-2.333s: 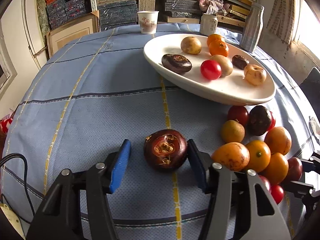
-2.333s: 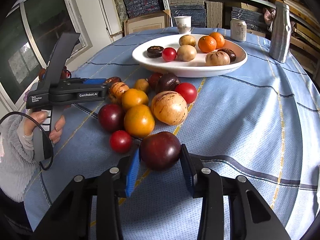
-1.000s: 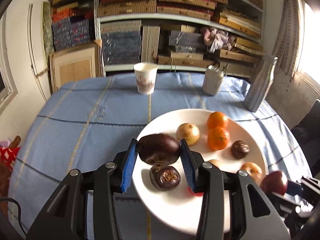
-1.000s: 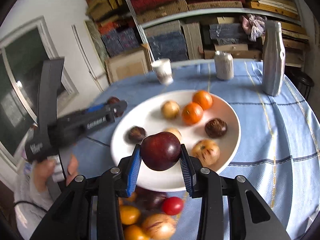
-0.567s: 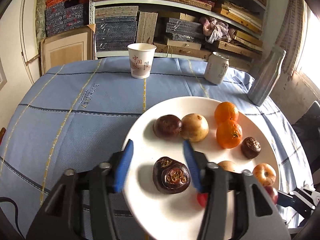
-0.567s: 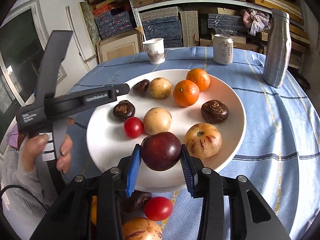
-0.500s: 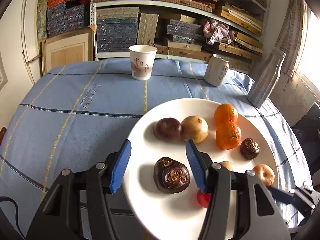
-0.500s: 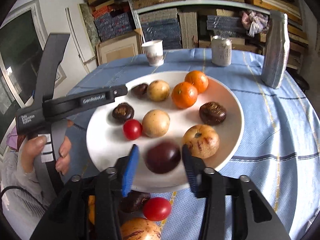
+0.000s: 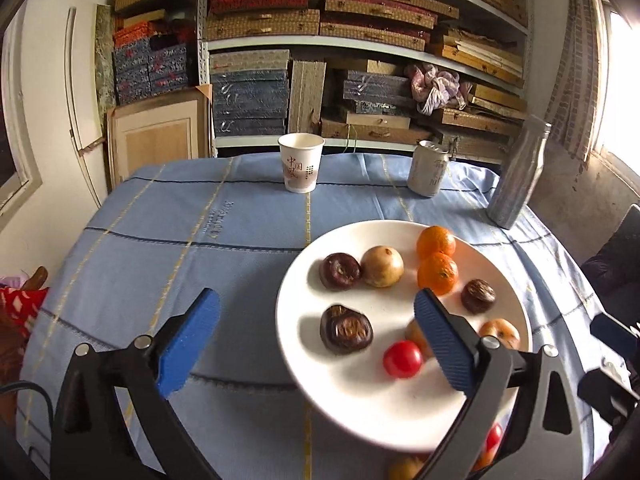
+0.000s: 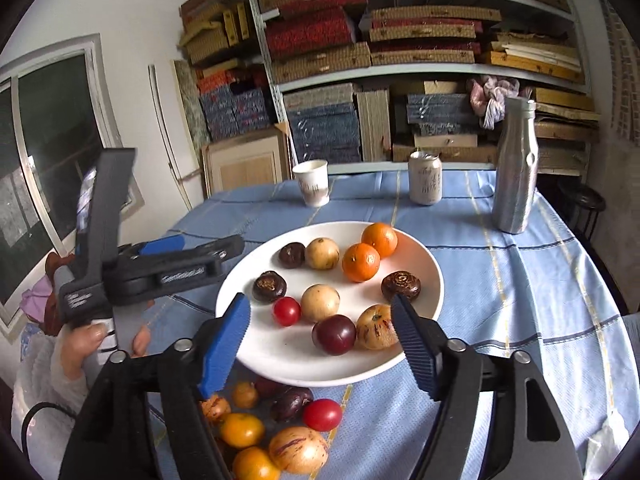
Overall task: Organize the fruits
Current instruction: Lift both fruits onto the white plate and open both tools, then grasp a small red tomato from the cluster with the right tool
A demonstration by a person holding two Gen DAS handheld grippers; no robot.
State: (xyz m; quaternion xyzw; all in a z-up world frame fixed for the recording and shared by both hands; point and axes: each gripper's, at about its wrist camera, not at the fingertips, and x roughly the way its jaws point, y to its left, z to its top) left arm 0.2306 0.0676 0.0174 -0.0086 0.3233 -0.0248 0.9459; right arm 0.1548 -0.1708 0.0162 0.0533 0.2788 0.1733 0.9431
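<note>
The left tongs [image 9: 316,344] are standing wide and their jaws are opening; nothing is being pressed between the blue pads. A dark wrinkled fruit [image 9: 346,329] is lying free on the white plate [image 9: 304,296], seen in the gap between them. The right tongs [image 10: 320,344] are also opening, with their pads apart from everything. The dark red plum [image 10: 334,335] is lying on the near part of the plate, seen between them and touching the striped yellow fruit [image 10: 376,327] on its right.

In the right wrist view I am counting ten fruits on the plate: two oranges [image 10: 361,262] at the far side, two pale round fruits [image 10: 320,302], three dark wrinkled fruits, one small red tomato [image 10: 286,311], the plum and the striped fruit.

More fruits are waiting on the blue table [image 10: 520,292] just near the plate's near edge, partly hidden under the tongs. I can see there one red tomato [image 10: 322,414], one big striped fruit [image 10: 298,455], two or three orange fruits and some dark ones; the exact number I cannot tell.

At the far side of the table one paper cup [image 10: 311,182], one can [image 10: 425,182] and one silver bottle [image 10: 514,168] are standing upright. A hand [image 10: 94,340] at the left is gripping the handle of the left tongs.
</note>
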